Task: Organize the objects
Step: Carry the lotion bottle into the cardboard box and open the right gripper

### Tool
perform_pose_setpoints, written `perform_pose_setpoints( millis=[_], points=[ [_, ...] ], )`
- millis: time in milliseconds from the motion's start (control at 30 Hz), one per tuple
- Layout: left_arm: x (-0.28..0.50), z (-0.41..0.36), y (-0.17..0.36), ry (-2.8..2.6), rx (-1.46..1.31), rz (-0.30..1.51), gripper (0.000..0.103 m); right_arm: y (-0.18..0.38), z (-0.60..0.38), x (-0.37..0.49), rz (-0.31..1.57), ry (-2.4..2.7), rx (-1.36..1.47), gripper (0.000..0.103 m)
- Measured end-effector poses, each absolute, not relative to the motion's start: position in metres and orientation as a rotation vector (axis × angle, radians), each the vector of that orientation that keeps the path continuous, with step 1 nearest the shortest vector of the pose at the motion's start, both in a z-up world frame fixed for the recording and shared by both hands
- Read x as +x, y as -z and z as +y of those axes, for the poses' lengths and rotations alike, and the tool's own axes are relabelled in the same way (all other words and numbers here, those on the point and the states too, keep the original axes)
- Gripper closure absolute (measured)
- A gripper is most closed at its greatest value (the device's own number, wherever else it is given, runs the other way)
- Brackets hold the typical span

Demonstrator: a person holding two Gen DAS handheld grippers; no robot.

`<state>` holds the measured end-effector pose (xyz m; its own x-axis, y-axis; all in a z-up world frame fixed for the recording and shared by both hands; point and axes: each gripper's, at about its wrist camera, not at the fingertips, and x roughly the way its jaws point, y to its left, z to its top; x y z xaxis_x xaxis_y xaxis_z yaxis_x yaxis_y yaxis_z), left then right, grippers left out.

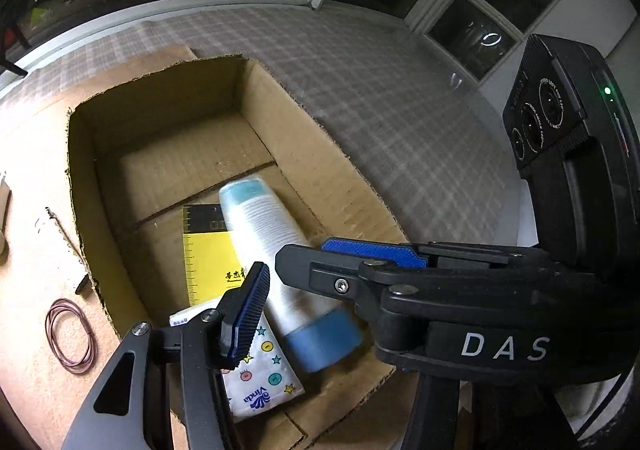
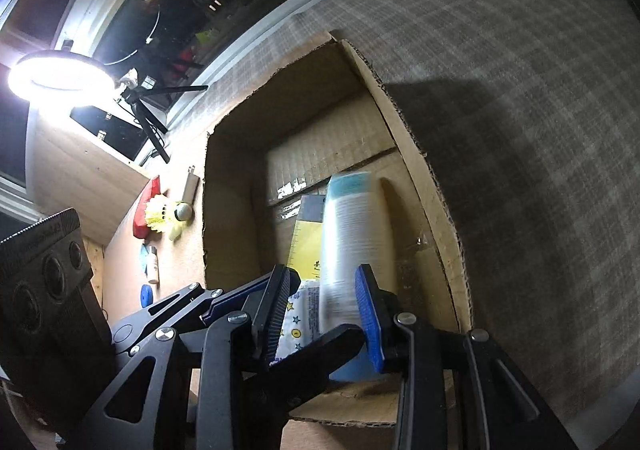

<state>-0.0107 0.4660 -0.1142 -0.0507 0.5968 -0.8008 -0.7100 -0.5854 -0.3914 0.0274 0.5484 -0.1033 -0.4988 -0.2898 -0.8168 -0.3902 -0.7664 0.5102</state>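
Observation:
An open cardboard box (image 1: 86, 186) (image 2: 224, 210) stands on the table. In it lie a sleeve of stacked white cups with blue ends (image 1: 276, 258) (image 2: 352, 234), a yellow and black booklet (image 1: 208, 258) (image 2: 306, 246) and a Vinda tissue pack (image 1: 264, 378) (image 2: 300, 314). The cup stack looks blurred. My right gripper (image 2: 324, 310) is open above the box, its fingers either side of the cup stack without touching it. It also shows in the left wrist view (image 1: 352, 262). My left gripper's one visible finger (image 1: 248, 310) hovers over the tissue pack; the other finger is hidden.
Left of the box on the wooden table lie a looped red cord (image 1: 70, 334), a yellow shuttlecock (image 2: 164, 216), a red object (image 2: 146, 206), a metal piece (image 2: 190, 186) and small bottles (image 2: 152, 266). A bright ring lamp (image 2: 60, 76) stands at the back left. A checked cloth (image 1: 380, 98) lies right of the box.

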Motion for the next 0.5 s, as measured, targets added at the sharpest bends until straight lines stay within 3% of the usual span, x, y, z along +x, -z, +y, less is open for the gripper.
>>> perform_pose_setpoints(
  millis=[100, 233, 500],
  points=[
    [-0.012, 0.468, 0.115, -1.782, -1.289, 0.139, 0.045, 0.101, 0.55, 0.028, 1.031, -2.448, -1.531, 0.071],
    [-0.012, 0.465, 0.112, -1.789, -1.282, 0.15, 0.042, 0.096, 0.553, 0.033, 1.01, -2.433, -1.502, 0.059],
    [-0.016, 0.427, 0.094, -1.847, -1.245, 0.141, 0.039, 0.078, 0.54, 0.039, 0.9, -2.465, -1.447, 0.055]
  ],
)
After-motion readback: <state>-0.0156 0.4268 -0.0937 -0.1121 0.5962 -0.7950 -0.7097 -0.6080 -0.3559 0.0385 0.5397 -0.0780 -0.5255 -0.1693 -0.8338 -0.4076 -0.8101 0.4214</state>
